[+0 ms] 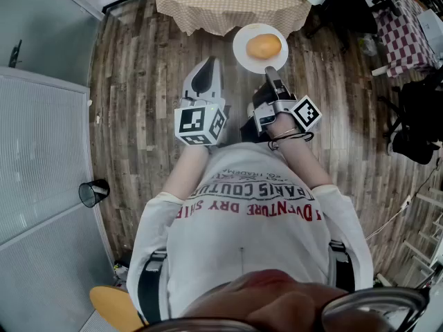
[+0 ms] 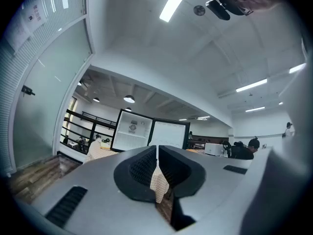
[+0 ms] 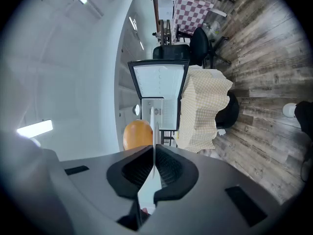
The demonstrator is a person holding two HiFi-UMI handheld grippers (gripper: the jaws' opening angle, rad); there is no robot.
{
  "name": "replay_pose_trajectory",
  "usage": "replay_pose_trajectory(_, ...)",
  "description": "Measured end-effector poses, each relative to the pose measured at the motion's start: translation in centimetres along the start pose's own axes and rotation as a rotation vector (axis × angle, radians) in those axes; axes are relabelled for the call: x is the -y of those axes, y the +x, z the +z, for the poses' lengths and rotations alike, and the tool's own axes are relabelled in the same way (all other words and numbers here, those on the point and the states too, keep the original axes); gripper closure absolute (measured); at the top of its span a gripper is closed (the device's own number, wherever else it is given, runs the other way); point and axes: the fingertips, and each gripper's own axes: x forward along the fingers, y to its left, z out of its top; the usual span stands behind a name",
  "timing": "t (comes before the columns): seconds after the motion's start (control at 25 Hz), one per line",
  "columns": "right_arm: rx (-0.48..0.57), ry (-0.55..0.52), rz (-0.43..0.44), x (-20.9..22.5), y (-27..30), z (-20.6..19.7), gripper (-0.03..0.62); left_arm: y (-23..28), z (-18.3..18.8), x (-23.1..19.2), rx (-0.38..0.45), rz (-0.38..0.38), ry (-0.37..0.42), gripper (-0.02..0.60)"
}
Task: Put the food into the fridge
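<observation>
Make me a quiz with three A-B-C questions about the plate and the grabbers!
1. Where is the round orange food? A on the round white plate; B in a blue bowl; C on a green tray.
2. How many foods are on that plate? A one; B two; C four.
3. How do the right gripper's jaws stand? A wide apart; B shut on the plate's rim; C shut on a spoon.
Answers: 1 A, it sits mid-plate; 2 A, nothing else lies there; 3 B, the right gripper view shows the rim pinched.
</observation>
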Motion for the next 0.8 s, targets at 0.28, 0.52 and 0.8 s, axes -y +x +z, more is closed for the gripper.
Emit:
replay_pose_trajectory(0.28,-0.012,-0.006,0.003,0.0,0.3,0.0,0.562,0.3,-0.5,0.0,-0.016,-0.002,-0.002,0.548)
replay_pose_trajectory(0.52,-0.034,-0.022,0.004,0.5,1.7,0.1,0.562,1.3,-1.3,-0.9,-0.039,0.009,-0.008,0.548)
replay_pose_trajectory(0.8,-0.077,-0.017,0.011,1.4,4.8,0.8,0.562,4.0,-2.3,-2.0,-0.05,0.041,0.005,0.548)
